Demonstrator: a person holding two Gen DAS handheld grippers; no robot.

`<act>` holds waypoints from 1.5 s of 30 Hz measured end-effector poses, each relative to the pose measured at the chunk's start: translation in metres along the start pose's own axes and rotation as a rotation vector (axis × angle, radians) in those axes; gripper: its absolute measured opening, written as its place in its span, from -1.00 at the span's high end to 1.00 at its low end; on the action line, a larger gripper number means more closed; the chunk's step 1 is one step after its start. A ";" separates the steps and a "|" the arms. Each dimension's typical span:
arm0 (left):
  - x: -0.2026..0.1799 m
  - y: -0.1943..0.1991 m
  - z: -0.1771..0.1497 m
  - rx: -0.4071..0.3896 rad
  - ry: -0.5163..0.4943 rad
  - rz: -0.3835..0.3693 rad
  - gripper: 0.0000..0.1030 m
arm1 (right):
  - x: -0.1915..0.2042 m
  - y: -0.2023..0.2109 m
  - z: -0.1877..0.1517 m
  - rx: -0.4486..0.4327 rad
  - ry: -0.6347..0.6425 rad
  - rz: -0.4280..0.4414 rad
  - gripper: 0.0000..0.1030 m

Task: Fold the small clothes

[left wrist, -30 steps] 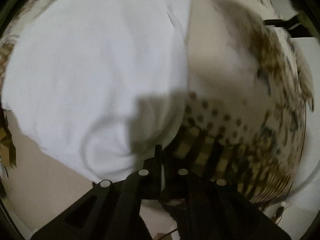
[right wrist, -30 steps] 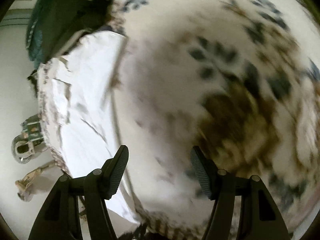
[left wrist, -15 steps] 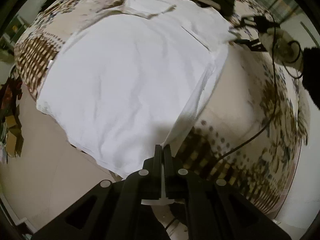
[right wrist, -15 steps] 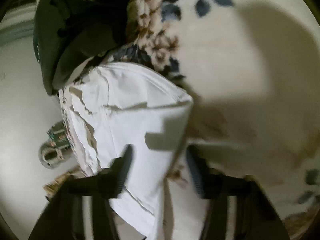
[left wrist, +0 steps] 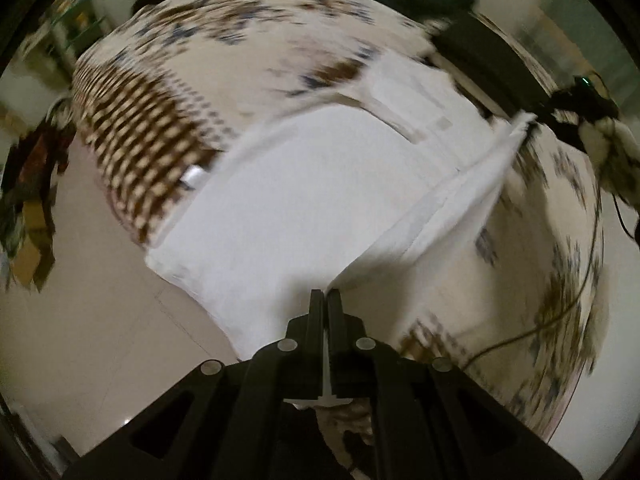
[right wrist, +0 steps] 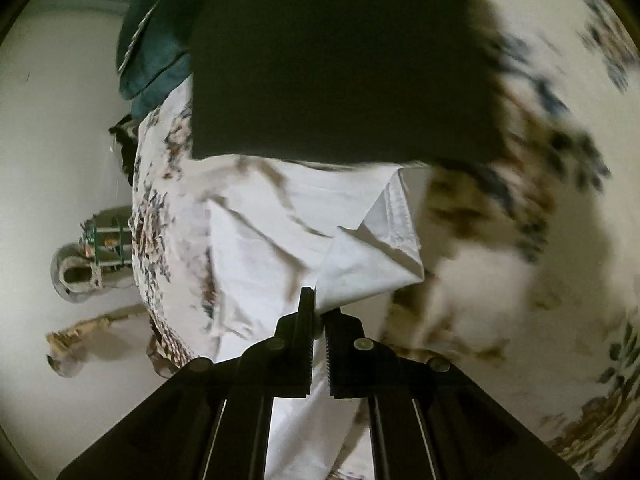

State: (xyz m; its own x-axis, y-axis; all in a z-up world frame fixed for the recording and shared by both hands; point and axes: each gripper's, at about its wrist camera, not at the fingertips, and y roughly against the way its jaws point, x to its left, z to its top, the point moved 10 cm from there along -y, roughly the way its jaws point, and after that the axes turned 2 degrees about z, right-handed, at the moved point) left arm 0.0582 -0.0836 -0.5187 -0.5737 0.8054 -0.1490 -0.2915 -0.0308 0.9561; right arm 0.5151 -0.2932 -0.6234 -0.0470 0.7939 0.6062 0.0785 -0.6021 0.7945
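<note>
The left hand-held gripper (left wrist: 325, 294) was closed, its 2 fingers pinching the near edge of the white garment (left wrist: 304, 200). From that pinch a raised fold ran up and away toward the right hand-held gripper (left wrist: 538, 122), seen small at the far corner. The rest of the garment lay spread on the floral bedspread (left wrist: 248, 40), its near hem hanging over the bed's edge above the pale floor (left wrist: 92, 312).

The right hand-held gripper (right wrist: 317, 300) was likewise clamped on a corner of the white garment (right wrist: 360, 264). Beyond it lay a dark folded cloth (right wrist: 340, 60), blurred.
</note>
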 end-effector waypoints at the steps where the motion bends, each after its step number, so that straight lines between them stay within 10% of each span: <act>1: 0.013 -0.003 0.008 -0.001 0.029 -0.006 1.00 | 0.011 -0.003 0.004 0.001 0.012 -0.013 0.91; 9: 0.110 -0.054 0.058 0.038 0.175 -0.030 1.00 | 0.124 -0.119 0.041 0.041 0.136 -0.216 0.92; 23: 0.169 -0.124 0.048 0.218 0.200 -0.111 0.99 | 0.139 -0.240 0.045 0.081 0.161 -0.496 0.92; 28: 0.174 -0.130 0.061 0.236 0.159 -0.079 0.98 | 0.142 -0.232 0.045 0.064 0.077 -0.391 0.83; 31: 0.172 -0.125 0.075 0.206 0.152 -0.076 0.95 | 0.142 -0.218 0.047 0.069 0.027 -0.271 0.21; 35: 0.161 -0.121 0.088 0.195 0.155 -0.072 0.06 | 0.137 -0.190 0.048 0.055 0.002 -0.194 -0.01; 38: 0.146 -0.125 0.090 0.198 0.147 -0.082 -0.13 | 0.134 -0.190 0.044 0.079 0.011 -0.167 -0.01; 43: 0.122 -0.148 0.081 0.211 0.043 -0.055 -0.03 | 0.141 -0.222 0.052 0.105 0.006 -0.190 0.12; 45: 0.116 -0.156 0.080 0.201 -0.016 -0.018 0.92 | 0.138 -0.232 0.057 0.103 -0.013 -0.214 0.76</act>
State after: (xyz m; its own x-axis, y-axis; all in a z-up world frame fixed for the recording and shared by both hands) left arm 0.0983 0.0616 -0.6648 -0.5569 0.8141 -0.1644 -0.1422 0.1015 0.9846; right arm 0.5467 -0.0387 -0.7258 -0.0604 0.9041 0.4231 0.1694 -0.4084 0.8969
